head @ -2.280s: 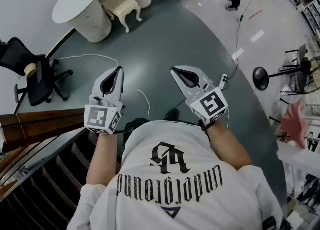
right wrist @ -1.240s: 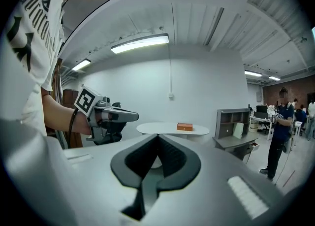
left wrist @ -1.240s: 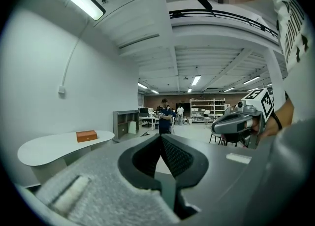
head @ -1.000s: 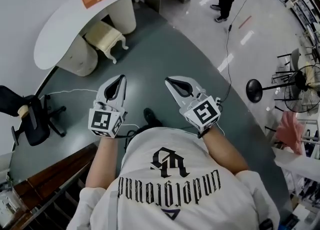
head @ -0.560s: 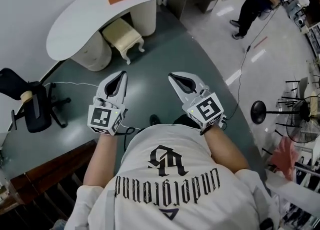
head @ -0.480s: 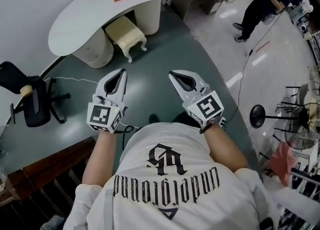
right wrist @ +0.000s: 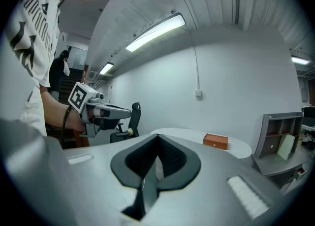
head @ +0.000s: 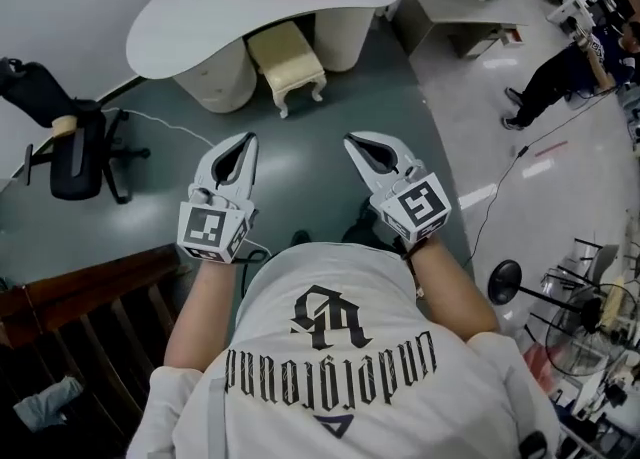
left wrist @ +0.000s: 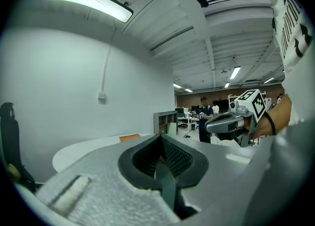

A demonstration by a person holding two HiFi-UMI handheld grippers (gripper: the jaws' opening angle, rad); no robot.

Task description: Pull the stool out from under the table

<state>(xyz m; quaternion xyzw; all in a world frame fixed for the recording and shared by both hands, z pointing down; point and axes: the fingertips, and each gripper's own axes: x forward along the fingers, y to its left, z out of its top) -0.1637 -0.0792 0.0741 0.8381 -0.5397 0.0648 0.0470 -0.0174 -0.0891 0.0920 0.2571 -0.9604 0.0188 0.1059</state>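
Both forearms reach forward side by side; the left gripper and right gripper are closed, empty, held roughly level.

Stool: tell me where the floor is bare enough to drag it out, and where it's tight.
Bare green floor runs from the stool toward the left gripper and right gripper. It is tight beside the stool, between the two bases of the table, and cluttered farther left by the office chair and a cable.
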